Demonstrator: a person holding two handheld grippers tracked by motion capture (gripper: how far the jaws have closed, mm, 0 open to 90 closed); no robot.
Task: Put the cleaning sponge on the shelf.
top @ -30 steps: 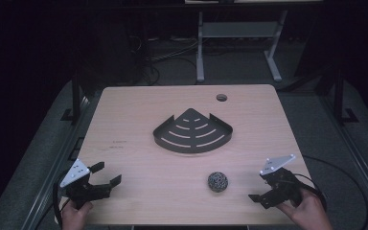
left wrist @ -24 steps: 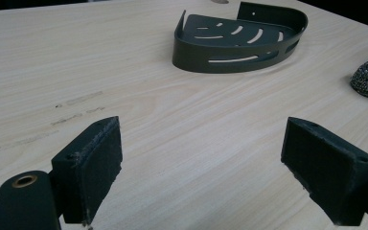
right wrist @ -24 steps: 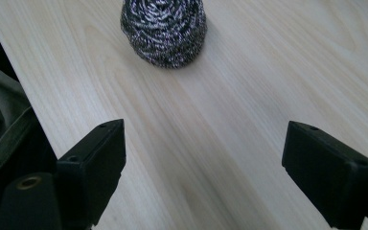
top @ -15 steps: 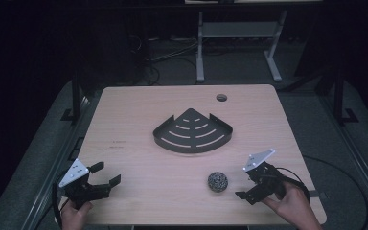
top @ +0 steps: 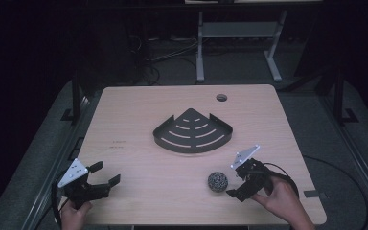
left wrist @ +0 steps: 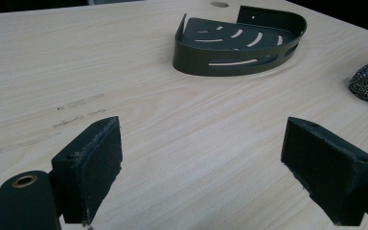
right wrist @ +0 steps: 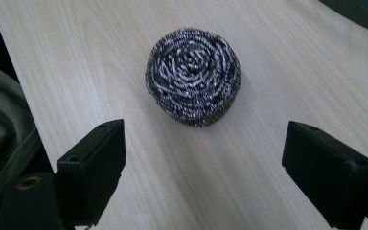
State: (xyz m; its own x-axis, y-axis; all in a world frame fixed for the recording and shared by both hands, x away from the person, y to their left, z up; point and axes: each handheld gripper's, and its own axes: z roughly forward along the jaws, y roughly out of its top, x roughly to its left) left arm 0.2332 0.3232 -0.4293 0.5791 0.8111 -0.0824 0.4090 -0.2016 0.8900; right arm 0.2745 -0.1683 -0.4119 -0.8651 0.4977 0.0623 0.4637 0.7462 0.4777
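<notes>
Tongs sat at the near edge of the pale wooden bench [top: 139,110], one pair in each of the person's hands. The left tongs [top: 106,174] rested at the near left corner, released, jaws spread wide and nothing between them; the left hand [top: 73,213] gripped them from below the bench edge, and a grey three-cornered plate rode on top. In the left gripper view those jaws framed bare wood grain with a few faint marks. The right tongs [top: 233,180] were at the near right, also released, jaws wide apart and turned toward the steel wool scourer [top: 217,181], which lay on the bench just beside their tips and was not touched by them. The right hand [top: 280,199] held them from behind, and a cable looped out past it. In the right gripper view the scourer [right wrist: 193,76] sat ahead of the gap between the two jaws, a round coil of shiny metal strands lying flat on the wood. Farther off, near the middle of the bench, stood a dark fan-shaped corner shelf tray [top: 193,132] with curved slots in its floor and a low wall round it, well apart from both tongs. Beyond it, near the far edge, was a small round hole [top: 221,97] in the benchtop.
</notes>
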